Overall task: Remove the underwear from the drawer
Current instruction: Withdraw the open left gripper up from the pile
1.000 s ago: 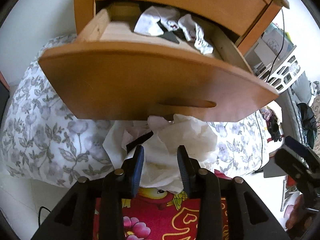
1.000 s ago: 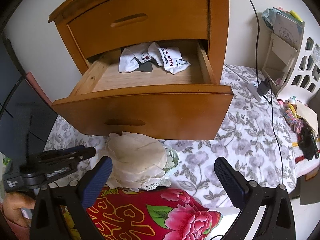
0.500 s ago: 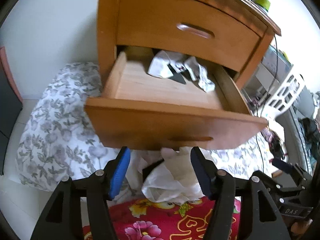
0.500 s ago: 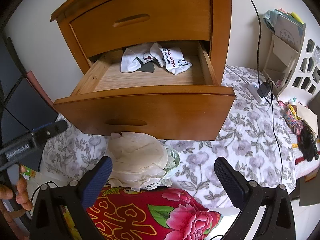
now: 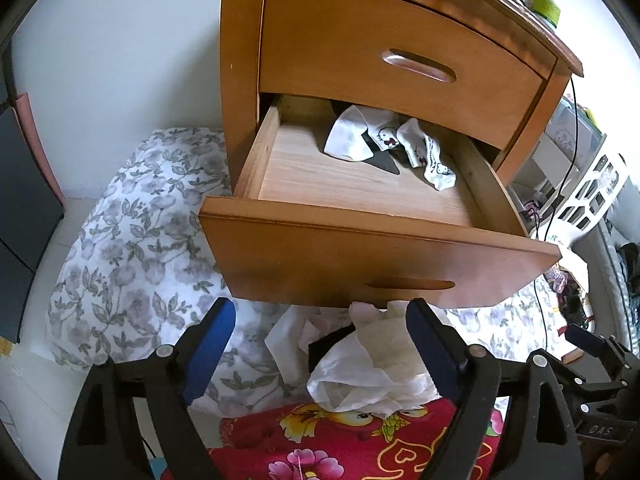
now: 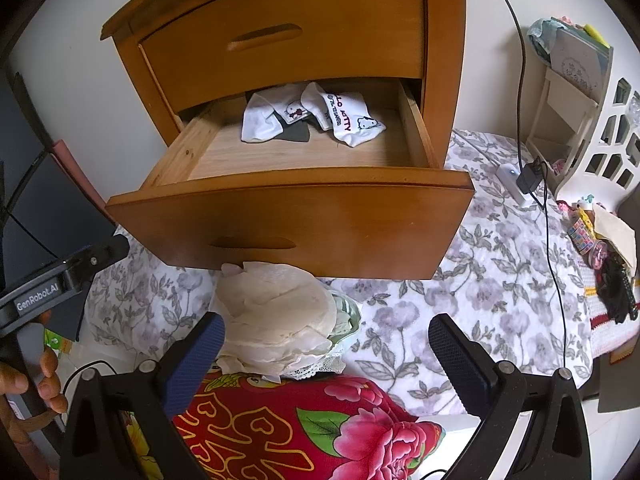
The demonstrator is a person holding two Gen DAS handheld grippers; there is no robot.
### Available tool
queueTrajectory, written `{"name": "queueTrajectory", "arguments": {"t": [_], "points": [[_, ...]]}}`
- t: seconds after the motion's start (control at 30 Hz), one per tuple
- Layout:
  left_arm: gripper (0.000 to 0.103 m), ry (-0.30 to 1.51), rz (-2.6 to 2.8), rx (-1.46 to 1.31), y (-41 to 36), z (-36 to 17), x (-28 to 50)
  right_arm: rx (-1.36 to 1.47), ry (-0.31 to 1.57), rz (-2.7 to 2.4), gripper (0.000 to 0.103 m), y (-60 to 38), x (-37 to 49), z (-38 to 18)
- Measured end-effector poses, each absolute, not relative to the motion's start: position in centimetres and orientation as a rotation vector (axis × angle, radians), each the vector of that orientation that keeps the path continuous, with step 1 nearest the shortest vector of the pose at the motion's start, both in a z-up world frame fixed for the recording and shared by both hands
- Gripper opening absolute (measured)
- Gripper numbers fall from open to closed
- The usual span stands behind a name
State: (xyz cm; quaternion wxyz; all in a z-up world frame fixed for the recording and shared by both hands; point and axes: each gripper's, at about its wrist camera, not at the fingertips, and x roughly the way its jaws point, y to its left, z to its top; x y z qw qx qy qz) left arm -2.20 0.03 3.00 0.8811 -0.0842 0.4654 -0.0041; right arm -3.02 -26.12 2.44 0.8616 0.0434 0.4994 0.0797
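Two grippers hang before the drawer (image 5: 380, 256), which stands pulled out of the nightstand (image 5: 400, 52). Left of the drawer lies a flowered quilt (image 5: 132, 248). The left gripper (image 5: 320, 344) is below the drawer front; its jaws are opening, and the white pile (image 5: 372, 372) lies under them, not pressed by either pad. This pile rests just under the drawer front, on the quilt and a red blanket (image 5: 340, 452). Inside the drawer, near its back, lies white printed underwear (image 6: 312, 116) on a dark piece (image 6: 296, 132). The right gripper (image 6: 328, 344) is released, its jaws wide apart, and grasps nothing. Right of the drawer, a white shelf (image 6: 600, 120) stands beside the quilt.
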Motion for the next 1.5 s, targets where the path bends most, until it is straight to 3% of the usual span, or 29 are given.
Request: {"name": "queueTrajectory", "arguments": {"t": [0.47, 0.6, 1.5], "points": [[0.094, 0.907, 0.04, -0.141, 0.4, 2.6, -2.0, 0.081, 1.072, 0.174, 0.103, -25.9, -2.4, 1.4], [0.102, 0.899, 0.04, -0.147, 0.5, 2.3, -1.8, 0.078, 1.083, 0.175, 0.103, -25.8, -2.0, 1.0], [0.102, 0.841, 0.015, -0.077, 0.2, -0.2, -0.2, 0.064, 1.141, 0.148, 0.103, -26.0, 1.7, -1.9]]}}
